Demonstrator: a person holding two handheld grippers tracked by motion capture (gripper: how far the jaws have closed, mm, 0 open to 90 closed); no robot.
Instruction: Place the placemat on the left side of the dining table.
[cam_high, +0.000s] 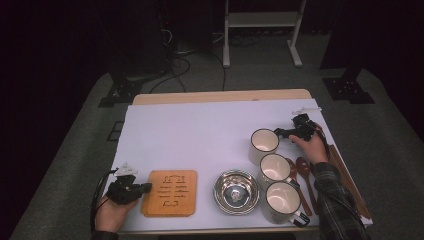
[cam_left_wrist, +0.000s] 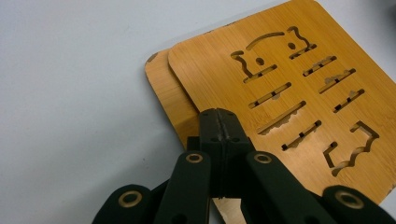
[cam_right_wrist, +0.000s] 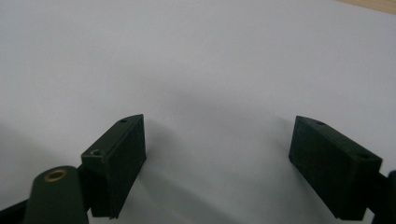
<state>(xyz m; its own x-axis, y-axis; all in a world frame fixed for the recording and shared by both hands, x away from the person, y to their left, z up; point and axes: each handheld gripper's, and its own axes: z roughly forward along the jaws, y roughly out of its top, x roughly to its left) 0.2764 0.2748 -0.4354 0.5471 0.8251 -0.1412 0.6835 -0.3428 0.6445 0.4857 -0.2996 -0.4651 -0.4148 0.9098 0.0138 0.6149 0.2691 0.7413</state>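
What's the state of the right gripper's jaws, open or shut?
Open. In the right gripper view the right gripper has its two black pads standing far apart with only the white table cover between them; nothing is held.

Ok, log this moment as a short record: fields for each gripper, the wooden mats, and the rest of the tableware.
left gripper: jaws shut, tips at the near edge of the bamboo mats
bamboo mats: two stacked, the top one offset, carved slots
right gripper: jaws open, nothing between them, over the white table cover
mugs: three, in a row at right
steel bowl: beside the mats
wooden spoons: right of the mugs
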